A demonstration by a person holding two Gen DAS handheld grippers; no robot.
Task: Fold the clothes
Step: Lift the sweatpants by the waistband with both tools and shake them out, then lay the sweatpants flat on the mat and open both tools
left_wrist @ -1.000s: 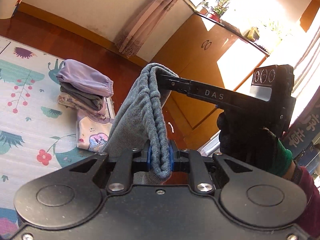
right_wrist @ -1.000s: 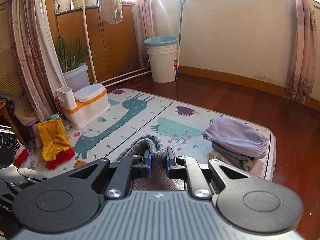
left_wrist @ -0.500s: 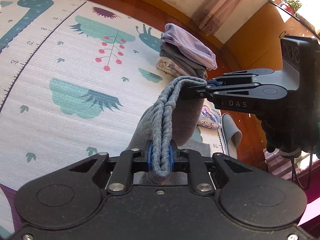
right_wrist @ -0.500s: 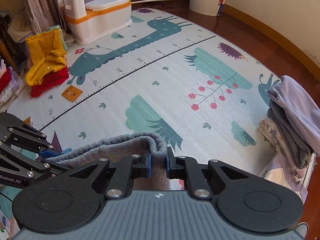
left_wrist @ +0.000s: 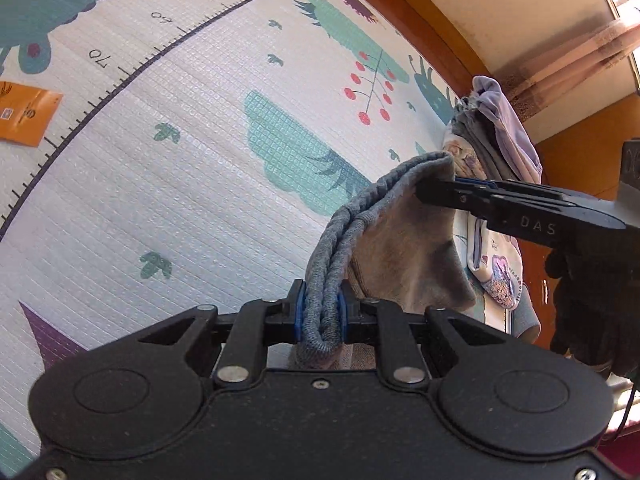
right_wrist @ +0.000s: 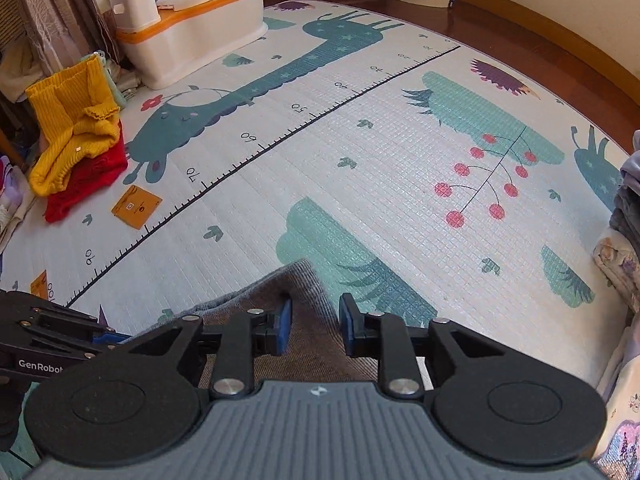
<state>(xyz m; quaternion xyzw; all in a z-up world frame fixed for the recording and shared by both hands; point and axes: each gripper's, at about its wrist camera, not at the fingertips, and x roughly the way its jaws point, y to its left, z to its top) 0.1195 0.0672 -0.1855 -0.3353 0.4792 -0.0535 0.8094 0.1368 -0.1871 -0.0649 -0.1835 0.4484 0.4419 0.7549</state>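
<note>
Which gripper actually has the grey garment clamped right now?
The left gripper: its blue pads are shut on the grey garment's ribbed edge. The right gripper's jaws stand apart, with the cloth lying loose between them.

"DAS" on the right gripper (left_wrist: 436, 192), "GenRobot" on the left gripper (right_wrist: 108, 334), ruler numbers 30–100 along the play mat (right_wrist: 360, 152).

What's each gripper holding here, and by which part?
Left gripper pinches the grey garment by its ribbed edge; right gripper is open, holding nothing.
</note>
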